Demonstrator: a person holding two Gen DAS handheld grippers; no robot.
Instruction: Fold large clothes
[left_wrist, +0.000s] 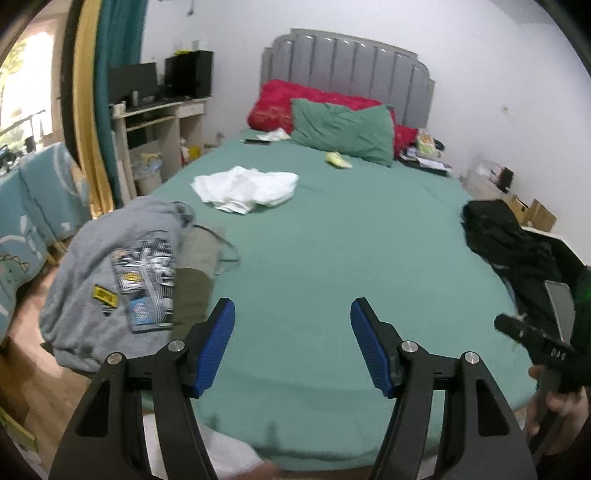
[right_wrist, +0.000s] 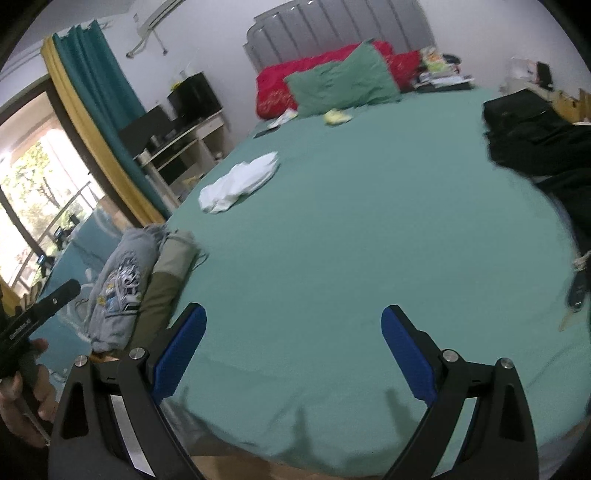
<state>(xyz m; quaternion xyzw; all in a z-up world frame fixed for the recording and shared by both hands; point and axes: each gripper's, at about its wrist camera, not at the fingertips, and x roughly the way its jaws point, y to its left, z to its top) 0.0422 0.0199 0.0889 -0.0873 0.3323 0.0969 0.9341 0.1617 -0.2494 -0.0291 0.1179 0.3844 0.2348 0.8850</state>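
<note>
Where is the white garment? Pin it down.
The white garment lies crumpled on the green bed sheet, left of centre in both views, beyond the grey printed sweatshirt.

Little legible print

The right gripper (left_wrist: 532, 343) carries pale letters, seemingly "DAS"; the grey sweatshirt (left_wrist: 110, 273) has a yellow patch (left_wrist: 104, 295) whose wording is too blurred.

green bedsheet (left_wrist: 332, 258), grey printed sweatshirt (left_wrist: 110, 266)

Black left gripper (left_wrist: 291, 343), blue ribbed fingers (left_wrist: 216, 347), silver screws.
</note>
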